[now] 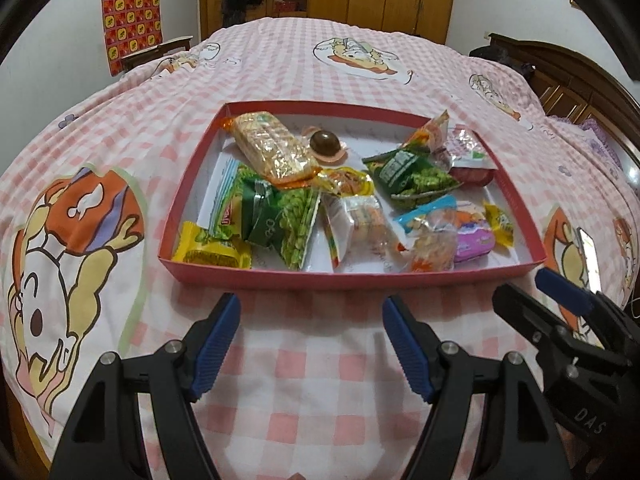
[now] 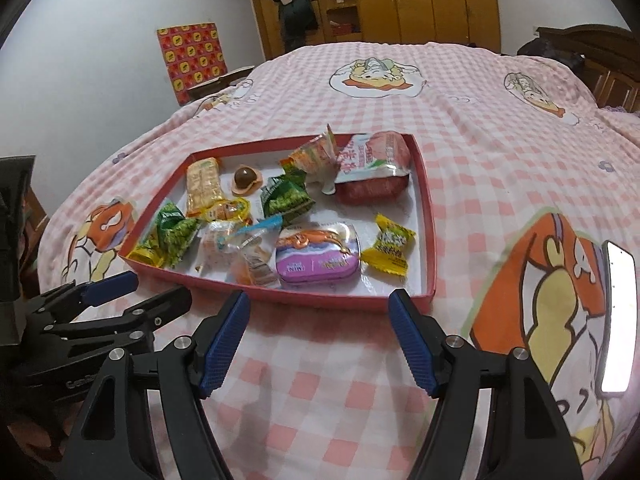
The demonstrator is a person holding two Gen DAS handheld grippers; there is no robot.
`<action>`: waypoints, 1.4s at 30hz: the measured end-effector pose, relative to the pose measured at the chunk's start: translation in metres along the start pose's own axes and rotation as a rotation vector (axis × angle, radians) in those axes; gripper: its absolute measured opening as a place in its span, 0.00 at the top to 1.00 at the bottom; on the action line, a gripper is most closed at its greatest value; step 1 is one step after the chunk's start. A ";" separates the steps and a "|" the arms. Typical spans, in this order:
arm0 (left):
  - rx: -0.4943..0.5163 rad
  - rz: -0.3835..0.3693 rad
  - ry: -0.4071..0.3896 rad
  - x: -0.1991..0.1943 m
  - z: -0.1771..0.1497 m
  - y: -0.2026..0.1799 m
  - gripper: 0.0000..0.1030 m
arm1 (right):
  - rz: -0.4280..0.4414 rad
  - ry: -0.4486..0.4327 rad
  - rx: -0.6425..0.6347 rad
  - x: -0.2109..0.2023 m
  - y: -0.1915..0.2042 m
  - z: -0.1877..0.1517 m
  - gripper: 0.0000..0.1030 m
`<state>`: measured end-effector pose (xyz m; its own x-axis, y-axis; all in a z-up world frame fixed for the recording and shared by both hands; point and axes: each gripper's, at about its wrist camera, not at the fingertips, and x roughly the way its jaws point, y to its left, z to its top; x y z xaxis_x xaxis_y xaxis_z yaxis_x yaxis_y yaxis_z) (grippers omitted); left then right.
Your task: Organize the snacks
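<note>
Pink checked bed (image 1: 320,360) underneath; red tray (image 1: 352,278) of snacks just ahead. Left gripper (image 1: 312,344) and right gripper (image 2: 320,340) both spread, empty. Best taking one packet at a time, nearest first.

Bedspread (image 1: 320,76): woven cloth, matt, pink-and-white check with printed cartoon figures.
Tray (image 1: 352,278): red cardboard walls, matt; white paper-like floor.
Snack packets: glossy plastic film, crinkled, among them the yellow candy wrapper (image 2: 390,250) and green pea packet (image 1: 280,216).
Cracker pack (image 1: 272,146): clear shiny film.
Purple tin (image 2: 318,258): smooth, glossy, metal-looking.
Left gripper (image 1: 311,344): matt black plastic, ribbed blue pads, bright metal pins.
Right gripper (image 2: 319,342): same finish.
Wardrobe (image 2: 420,0): varnished wood, smooth.
</note>
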<state>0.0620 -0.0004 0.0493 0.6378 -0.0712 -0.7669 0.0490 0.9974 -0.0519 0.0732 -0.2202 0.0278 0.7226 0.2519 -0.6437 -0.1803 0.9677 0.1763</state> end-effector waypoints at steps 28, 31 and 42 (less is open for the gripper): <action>0.004 0.019 0.024 0.024 -0.012 -0.001 0.22 | -0.080 0.076 -0.003 0.033 -0.001 -0.018 0.28; 0.004 0.019 0.022 0.024 -0.012 -0.002 0.22 | -0.080 0.076 -0.003 0.033 -0.001 -0.018 0.28; 0.004 0.020 0.021 0.024 -0.012 -0.001 0.22 | -0.080 0.076 -0.003 0.033 -0.001 -0.018 0.28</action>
<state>0.0676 -0.0035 0.0232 0.6227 -0.0515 -0.7808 0.0398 0.9986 -0.0341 0.0849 -0.2130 -0.0069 0.6821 0.1737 -0.7104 -0.1259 0.9848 0.1199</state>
